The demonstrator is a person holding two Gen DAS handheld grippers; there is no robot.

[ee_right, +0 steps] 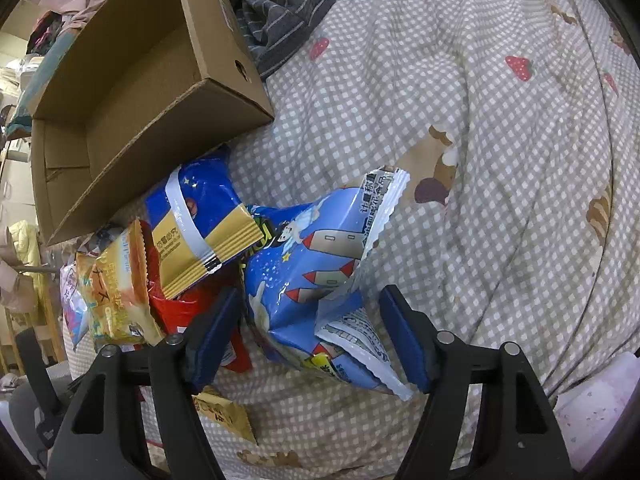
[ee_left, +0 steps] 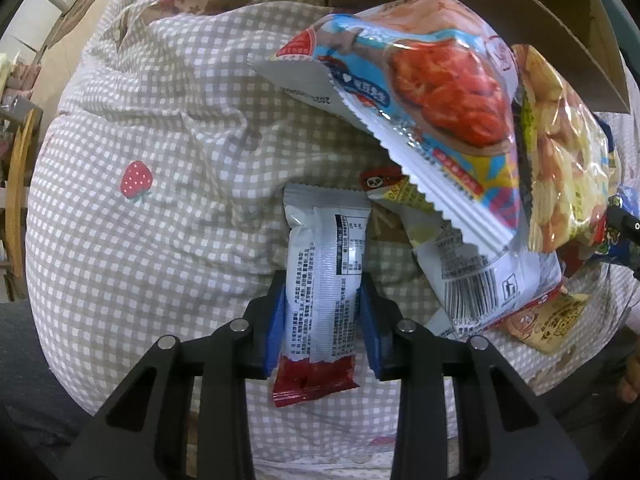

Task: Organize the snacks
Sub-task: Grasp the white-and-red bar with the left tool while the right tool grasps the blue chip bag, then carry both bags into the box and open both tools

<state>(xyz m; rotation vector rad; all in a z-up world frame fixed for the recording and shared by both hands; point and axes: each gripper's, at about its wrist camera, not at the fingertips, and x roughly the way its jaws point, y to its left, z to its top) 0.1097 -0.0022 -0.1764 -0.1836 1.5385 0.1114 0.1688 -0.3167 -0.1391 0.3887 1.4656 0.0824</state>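
Risk: left gripper point(ee_left: 323, 312) pinches slim white bar point(ee_left: 320, 280) at its slick middle, may slip; right gripper point(ee_right: 308, 336), wide open, straddles blue bag point(ee_right: 304, 280) unheld, could crush it.

A bed covered by a checked quilt point(ee_right: 460, 128) with strawberry prints carries everything. On it lie an open cardboard box point(ee_right: 132, 92), a grey striped cloth point(ee_right: 280, 12) beside the box, and a heap of snack packets point(ee_right: 224, 264).
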